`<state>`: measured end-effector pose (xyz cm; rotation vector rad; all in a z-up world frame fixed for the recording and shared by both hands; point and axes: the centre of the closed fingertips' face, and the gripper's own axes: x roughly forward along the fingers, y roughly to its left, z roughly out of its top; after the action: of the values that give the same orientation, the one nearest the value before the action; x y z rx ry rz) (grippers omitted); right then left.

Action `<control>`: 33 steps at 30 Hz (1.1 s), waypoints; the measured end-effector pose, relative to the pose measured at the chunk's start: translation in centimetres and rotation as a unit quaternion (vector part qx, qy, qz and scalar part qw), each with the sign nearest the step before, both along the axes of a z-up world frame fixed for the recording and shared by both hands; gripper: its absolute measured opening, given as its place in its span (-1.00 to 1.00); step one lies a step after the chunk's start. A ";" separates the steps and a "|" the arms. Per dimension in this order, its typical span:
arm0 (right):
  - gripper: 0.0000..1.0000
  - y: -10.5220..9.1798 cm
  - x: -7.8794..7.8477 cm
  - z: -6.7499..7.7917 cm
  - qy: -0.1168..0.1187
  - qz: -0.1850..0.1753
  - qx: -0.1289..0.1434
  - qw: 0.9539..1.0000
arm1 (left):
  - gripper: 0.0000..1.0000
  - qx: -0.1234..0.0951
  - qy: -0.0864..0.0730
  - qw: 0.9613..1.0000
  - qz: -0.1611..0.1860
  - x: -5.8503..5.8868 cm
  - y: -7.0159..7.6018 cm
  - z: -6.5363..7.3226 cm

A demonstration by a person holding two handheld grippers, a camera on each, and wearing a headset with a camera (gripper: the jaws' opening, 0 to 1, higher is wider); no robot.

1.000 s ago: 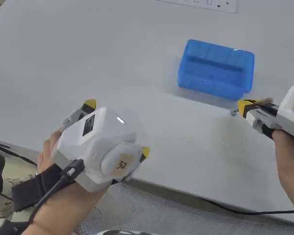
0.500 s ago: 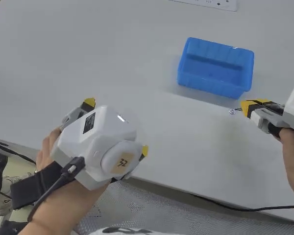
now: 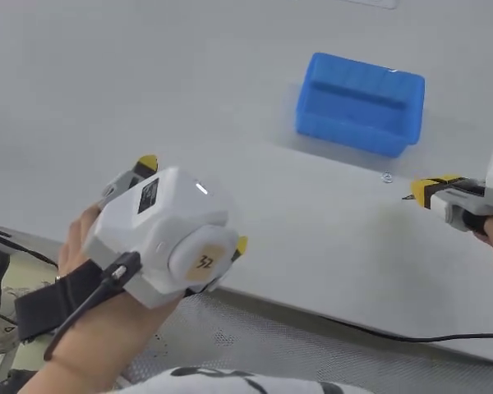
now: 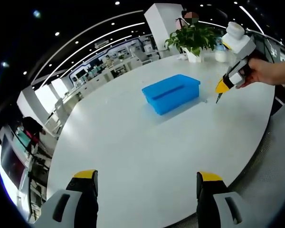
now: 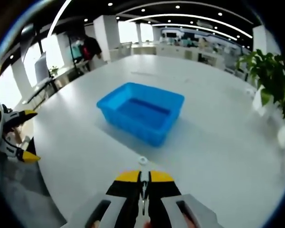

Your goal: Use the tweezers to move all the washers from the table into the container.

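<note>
A blue container (image 3: 360,103) stands on the white table (image 3: 230,123). One small washer (image 3: 386,177) lies on the table just in front of it, also seen in the right gripper view as a washer (image 5: 142,160) ahead of the jaws. My right gripper (image 3: 423,192) is shut on thin tweezers (image 5: 143,190), whose tip hovers a little short of the washer, apart from it. My left gripper (image 3: 195,203) is held at the table's near edge, open with nothing between its jaws (image 4: 146,175). The container (image 4: 171,92) lies far ahead of it.
The table edge (image 3: 312,316) runs below both grippers, with a black cable (image 3: 411,336) along it. A potted plant (image 4: 195,40) stands at the table's far side in the left gripper view. Wide bare tabletop lies left of the container.
The right gripper has drawn back from the washer, toward the near right. The washer stays on the table. The left gripper has hardly moved; the head camera shifted slightly.
</note>
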<state>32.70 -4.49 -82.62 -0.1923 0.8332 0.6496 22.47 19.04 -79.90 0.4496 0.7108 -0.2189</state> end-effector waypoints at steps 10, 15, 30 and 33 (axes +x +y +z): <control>-0.96 0.1 1.4 0.3 -0.026 -0.016 0.031 0.999 | 0.74 0.002 0.002 1.000 -0.001 0.0 -0.1 -0.1; -0.96 0.2 1.4 0.6 -0.055 -0.030 0.052 0.997 | 0.74 0.003 0.003 1.000 -0.001 0.0 -0.1 -0.1; -0.92 1.7 1.9 1.7 -0.072 -0.037 0.083 0.993 | 0.75 0.000 0.005 1.000 -0.003 0.0 -0.3 -0.1; -0.92 1.8 2.4 1.9 -0.078 -0.040 0.087 0.992 | 0.75 0.000 0.006 1.000 -0.003 0.0 -0.3 -0.2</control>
<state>35.12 -2.65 -80.67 -0.0502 0.6278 0.6205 22.45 18.73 -80.05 0.4513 0.7211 -0.2272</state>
